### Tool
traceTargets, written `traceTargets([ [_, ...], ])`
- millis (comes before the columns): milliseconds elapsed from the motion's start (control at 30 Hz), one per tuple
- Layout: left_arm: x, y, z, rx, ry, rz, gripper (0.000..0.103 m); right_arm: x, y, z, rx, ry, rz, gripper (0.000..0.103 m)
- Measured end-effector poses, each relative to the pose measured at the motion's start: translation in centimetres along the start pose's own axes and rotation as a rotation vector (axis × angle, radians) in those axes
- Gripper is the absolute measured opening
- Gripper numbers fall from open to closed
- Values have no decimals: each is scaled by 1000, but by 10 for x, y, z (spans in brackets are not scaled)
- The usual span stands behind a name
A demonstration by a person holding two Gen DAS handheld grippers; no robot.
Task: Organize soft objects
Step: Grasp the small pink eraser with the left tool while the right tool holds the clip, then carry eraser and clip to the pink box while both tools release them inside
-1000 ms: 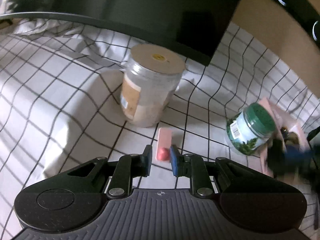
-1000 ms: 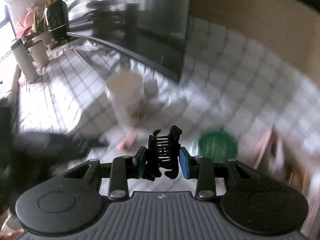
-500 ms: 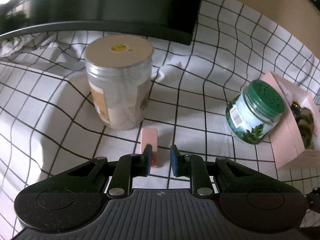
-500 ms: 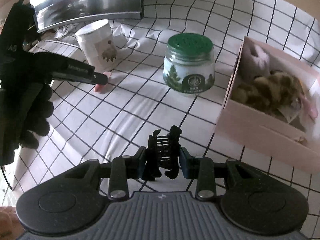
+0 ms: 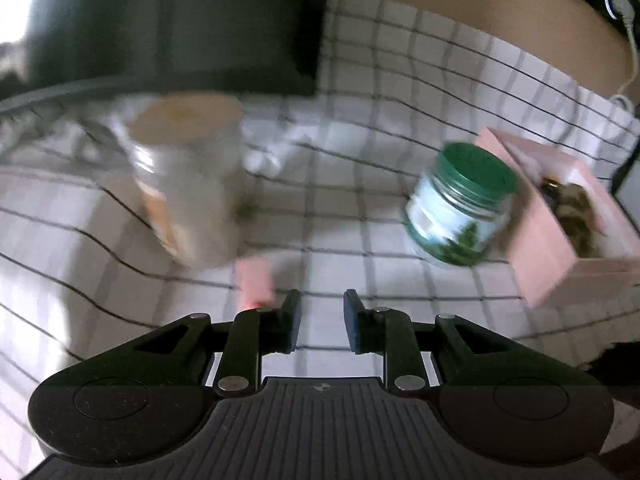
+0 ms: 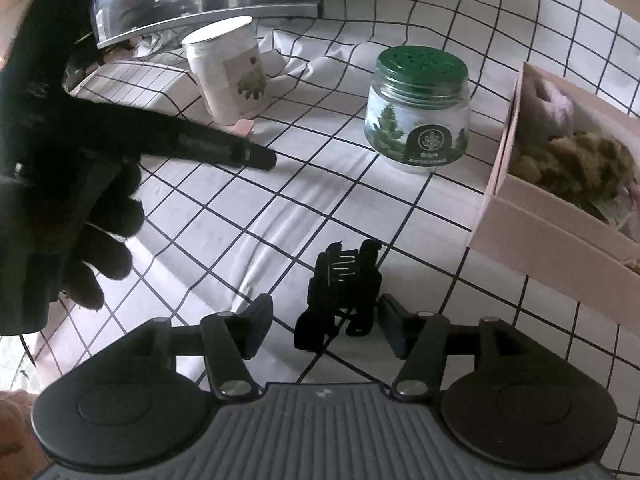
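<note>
A black hair claw clip rests on the checked cloth between the spread fingers of my right gripper, which is open and no longer grips it. My left gripper is open and empty; it hovers just right of a small pink eraser-like block on the cloth. In the right wrist view the left gripper reaches in from the left, with the pink block behind it. A pink box with soft brown and pale plush items stands at the right; it also shows in the left wrist view.
A green-lidded glass jar stands left of the box, also in the left wrist view. A tall clear jar with a tan lid stands further left, also in the right wrist view. A dark monitor stands behind.
My right gripper has opened and let go of the black claw clip, which now rests on the cloth. My left gripper has shifted right, away from the pink block.
</note>
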State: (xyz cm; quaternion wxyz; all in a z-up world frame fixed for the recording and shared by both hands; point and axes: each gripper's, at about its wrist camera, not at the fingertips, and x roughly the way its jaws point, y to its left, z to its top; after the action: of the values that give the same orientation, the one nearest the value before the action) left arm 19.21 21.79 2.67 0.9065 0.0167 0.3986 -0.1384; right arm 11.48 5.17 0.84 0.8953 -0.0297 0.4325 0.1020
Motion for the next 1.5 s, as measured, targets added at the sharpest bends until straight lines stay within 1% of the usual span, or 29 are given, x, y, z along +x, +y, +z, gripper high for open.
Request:
traceTargets([
  [33, 1, 3, 1, 4, 1, 34, 26, 1, 0, 0, -6, 0, -1, 63],
  [133, 10, 11, 6, -26, 42, 77, 26, 2, 2, 1, -14, -3, -2, 69],
  [200, 14, 15, 7, -35, 54, 80, 26, 3, 5, 0, -28, -4, -7, 73],
  [333, 24, 18, 8, -51, 82, 78, 26, 6, 14, -2, -79, -3, -27, 77],
  [500, 27, 20, 10, -43, 62, 74, 26, 7, 14, -2, -87, -3, -22, 81],
  [600, 27, 19, 10, -38, 60, 68, 26, 7, 13, -2, -86, -8, -24, 81],
  [700, 25, 19, 11, -66, 84, 70, 26, 7, 13, -2, -78, -14, -24, 81],
  [767, 24, 16, 9, -44, 81, 80, 26, 6, 13, -2, -77, -16, -25, 81],
  [900, 23, 14, 2, -6, 48, 78, 26, 7, 14, -2, -76, -17, -32, 81],
  [967, 21, 19, 0, -25, 39, 58, 26, 7, 15, -3, -78, -19, -40, 81],
  [1000, 20, 21, 0, -45, 44, 43, 26, 7, 15, -3, -78, -19, -44, 81],
  [1067, 19, 23, 2, -36, 70, 26, 26, 7, 16, -4, -80, -20, -50, 81],
  [1100, 19, 22, 3, -37, 80, 29, 26, 7, 16, -4, -81, -20, -53, 81],
  [1233, 17, 22, 6, -110, 111, 46, 26, 8, 17, -4, -87, -21, -58, 81],
  [1400, 19, 19, 7, -98, 120, 51, 26, 8, 17, -5, -89, -24, -60, 82],
  [1500, 24, 19, 13, -119, 126, 56, 26, 8, 18, -5, -88, -26, -61, 82],
])
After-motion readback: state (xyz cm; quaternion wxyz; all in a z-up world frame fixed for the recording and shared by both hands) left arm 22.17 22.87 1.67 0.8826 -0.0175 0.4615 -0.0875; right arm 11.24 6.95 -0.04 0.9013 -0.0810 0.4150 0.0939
